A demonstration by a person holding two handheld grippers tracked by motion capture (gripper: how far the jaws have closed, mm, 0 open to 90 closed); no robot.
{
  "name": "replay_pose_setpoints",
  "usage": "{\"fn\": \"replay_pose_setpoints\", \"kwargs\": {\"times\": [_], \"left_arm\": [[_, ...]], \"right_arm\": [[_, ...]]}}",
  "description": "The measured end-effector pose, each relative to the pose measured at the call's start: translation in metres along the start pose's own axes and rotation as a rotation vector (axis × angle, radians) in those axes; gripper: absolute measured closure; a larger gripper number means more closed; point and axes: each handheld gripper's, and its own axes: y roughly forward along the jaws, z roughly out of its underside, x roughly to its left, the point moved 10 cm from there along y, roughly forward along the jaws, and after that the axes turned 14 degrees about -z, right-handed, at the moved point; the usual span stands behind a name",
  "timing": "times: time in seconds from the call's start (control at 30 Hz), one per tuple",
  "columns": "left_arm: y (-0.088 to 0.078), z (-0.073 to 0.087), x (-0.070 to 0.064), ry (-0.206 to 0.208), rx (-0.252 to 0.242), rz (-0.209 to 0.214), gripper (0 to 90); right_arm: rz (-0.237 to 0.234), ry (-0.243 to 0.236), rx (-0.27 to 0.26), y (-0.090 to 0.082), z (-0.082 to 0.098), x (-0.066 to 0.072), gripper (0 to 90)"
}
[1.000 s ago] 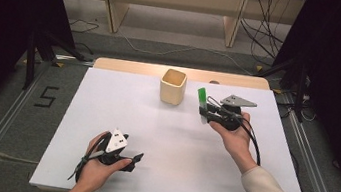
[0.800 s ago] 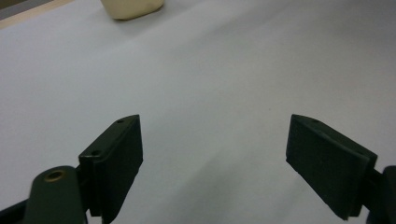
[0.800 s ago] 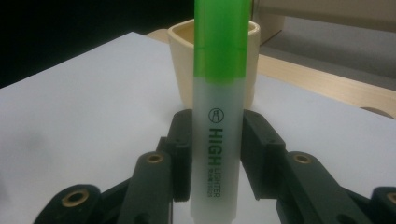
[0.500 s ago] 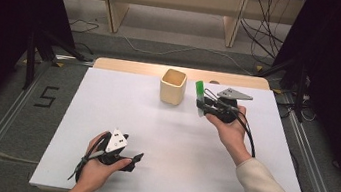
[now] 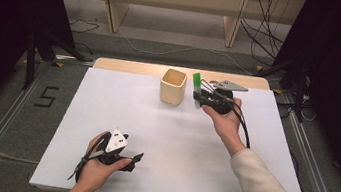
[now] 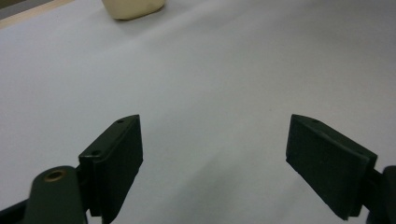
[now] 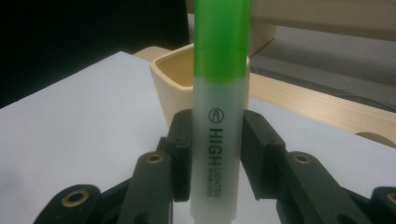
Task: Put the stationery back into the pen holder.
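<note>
The right gripper [image 5: 201, 100] holds the green highlighter [image 5: 196, 87] upright, jaws clamped on its pale lower barrel with the green cap end uppermost. In the right gripper view the highlighter [image 7: 219, 107] stands between the two black jaws, which press on both sides of it, and the cream cup [image 7: 175, 88] rises directly behind it. In the high view the highlighter is near the far edge of the white worktop [image 5: 177, 142], just to the right of the cream cup [image 5: 173, 87]; a narrow gap separates them. The cup is open at the top and stands upright.

The left gripper [image 5: 135, 160] rests near the front left corner of the worktop, jaws spread wide with nothing between them. The left gripper view shows bare worktop [image 6: 210, 79] between its jaws and the cup [image 6: 133, 7] well apart at the far edge.

A light wooden strip [image 5: 127, 65] runs along the far edge of the worktop, beyond the cup.
</note>
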Motion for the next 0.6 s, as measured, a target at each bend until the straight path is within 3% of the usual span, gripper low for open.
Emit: {"fn": "replay_pose_setpoints", "kwargs": {"times": [0.6], "left_arm": [[0.000,0.000,0.000,-0.001,-0.001,0.002,18.6]], "right_arm": [[0.006,-0.005,-0.023,0.020,-0.019,-0.005,66.0]]}}
